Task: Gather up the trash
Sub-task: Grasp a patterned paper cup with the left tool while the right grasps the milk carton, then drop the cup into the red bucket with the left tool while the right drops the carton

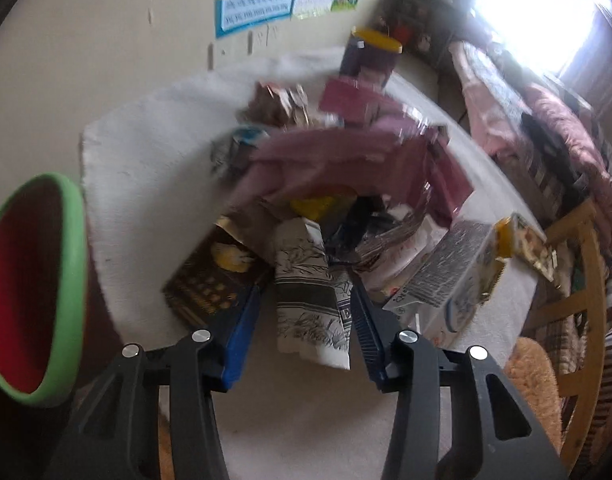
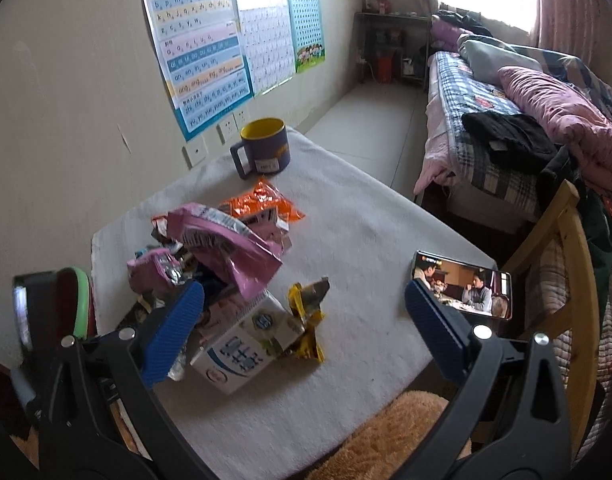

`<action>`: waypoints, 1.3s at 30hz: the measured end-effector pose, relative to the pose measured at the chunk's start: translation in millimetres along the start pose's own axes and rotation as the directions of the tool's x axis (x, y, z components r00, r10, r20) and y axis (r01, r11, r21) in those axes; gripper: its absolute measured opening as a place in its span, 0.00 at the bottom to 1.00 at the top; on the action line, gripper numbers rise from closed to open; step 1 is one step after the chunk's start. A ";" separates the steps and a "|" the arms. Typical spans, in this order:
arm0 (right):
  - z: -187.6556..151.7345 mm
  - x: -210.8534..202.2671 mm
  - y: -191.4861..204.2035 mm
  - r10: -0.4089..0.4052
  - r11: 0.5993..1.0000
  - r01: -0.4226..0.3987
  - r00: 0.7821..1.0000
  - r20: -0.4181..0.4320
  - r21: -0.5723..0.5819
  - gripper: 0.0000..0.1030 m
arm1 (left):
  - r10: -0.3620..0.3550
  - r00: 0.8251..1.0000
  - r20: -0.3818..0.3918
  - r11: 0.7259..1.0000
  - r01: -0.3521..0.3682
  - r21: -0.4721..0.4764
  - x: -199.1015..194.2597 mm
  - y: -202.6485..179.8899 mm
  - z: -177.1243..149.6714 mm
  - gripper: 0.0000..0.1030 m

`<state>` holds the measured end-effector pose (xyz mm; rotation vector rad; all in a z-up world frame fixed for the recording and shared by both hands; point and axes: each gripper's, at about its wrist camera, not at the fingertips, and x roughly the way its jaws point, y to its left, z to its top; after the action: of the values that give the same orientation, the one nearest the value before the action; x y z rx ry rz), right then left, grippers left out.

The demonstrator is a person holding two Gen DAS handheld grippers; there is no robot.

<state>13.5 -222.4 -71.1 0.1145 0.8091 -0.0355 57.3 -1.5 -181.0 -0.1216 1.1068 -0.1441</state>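
A heap of trash lies on the white-covered table (image 2: 365, 232). It holds a pink foil bag (image 2: 230, 248), an orange wrapper (image 2: 262, 202), a white milk carton (image 2: 246, 340) and a yellow wrapper (image 2: 307, 320). In the left wrist view the pink bag (image 1: 337, 156) and the carton (image 1: 449, 280) lie beyond my fingers. My left gripper (image 1: 306, 284) is shut on a white paper carton with black line drawings (image 1: 306, 300), held above the heap. My right gripper (image 2: 306, 304) is open and empty, its left finger (image 2: 174, 328) close to the heap.
A bin with a green rim and red inside (image 1: 38, 288) stands left of the table, also in the right wrist view (image 2: 80, 300). A blue mug (image 2: 264, 148) stands at the table's back, a phone (image 2: 461, 284) at its right edge. Bed and wooden chair (image 2: 565, 264) at right.
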 end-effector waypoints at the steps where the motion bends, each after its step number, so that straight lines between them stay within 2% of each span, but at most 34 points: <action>1: -0.9 0.9 -1.6 0.000 1.000 0.000 1.000 -0.006 -0.001 0.97 | -0.006 1.000 -0.025 1.000 0.006 0.002 7.6 -2.0 -0.7 0.42; 3: -3.8 5.0 -6.5 0.005 1.000 -0.005 1.000 -0.025 0.007 0.97 | -0.015 0.998 -0.060 1.000 0.015 -0.004 16.3 -3.3 -3.3 0.35; 7: -11.5 18.8 -18.2 0.020 0.998 -0.015 0.996 -0.091 0.056 0.97 | -0.063 0.996 -0.059 0.997 0.060 -0.041 13.4 4.2 -7.5 0.34; 10: -18.9 35.3 -25.2 0.053 0.992 -0.033 0.984 -0.169 0.119 0.97 | -0.090 0.996 -0.030 0.994 0.088 -0.060 -4.4 12.4 -10.4 0.33; 13: -26.7 50.8 -28.9 0.100 0.982 -0.058 0.968 -0.231 0.181 0.97 | -0.091 0.996 -0.001 0.995 0.091 -0.037 -25.0 15.6 -13.4 0.33; 17: -40.9 71.0 -26.8 0.201 0.953 -0.112 0.930 -0.308 0.282 0.96 | -0.066 0.997 0.050 0.998 0.066 -0.006 -50.7 20.8 -20.3 0.34; 21: -51.8 95.0 -10.1 0.333 0.907 -0.186 0.867 -0.371 0.379 0.96 | -0.056 0.994 0.089 0.998 0.058 -0.022 -67.0 32.0 -21.4 0.34; 22: -52.8 99.6 -6.0 0.343 0.902 -0.189 0.860 -0.378 0.388 0.96 | -0.054 0.994 0.098 0.998 0.057 -0.028 -69.3 34.4 -20.1 0.34; 26: -52.3 117.1 7.4 0.315 0.910 -0.155 0.861 -0.399 0.384 0.95 | -0.053 0.991 0.126 0.997 0.059 -0.041 -79.7 44.9 -23.7 0.34; 29: -56.3 125.1 11.8 0.337 0.901 -0.166 0.851 -0.404 0.400 0.76 | -0.053 0.989 0.138 0.997 0.061 -0.052 -82.5 50.4 -27.5 0.34; 31: -56.8 126.8 13.6 0.375 0.889 -0.205 0.839 -0.393 0.410 0.58 | -0.054 0.989 0.139 0.996 0.064 -0.069 -82.3 56.5 -29.8 0.34; 32: -57.1 124.0 14.5 0.383 0.886 -0.216 0.839 -0.386 0.411 0.58 | -0.053 0.989 0.139 0.995 0.065 -0.080 -81.9 59.7 -31.0 0.34; 36: -49.0 100.3 23.0 0.367 0.906 -0.245 0.861 -0.353 0.344 0.56 | -0.048 0.986 0.159 0.990 0.068 -0.122 -85.5 75.7 -34.5 0.34; 39: -40.3 71.9 33.9 0.359 0.918 -0.273 0.883 -0.304 0.289 0.55 | -0.010 0.981 0.196 0.987 0.041 -0.156 -95.2 92.4 -33.4 0.34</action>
<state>36.6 -183.2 -147.7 0.4940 1.1354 0.2066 -9.4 105.3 -127.5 -0.2875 0.9207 -0.0652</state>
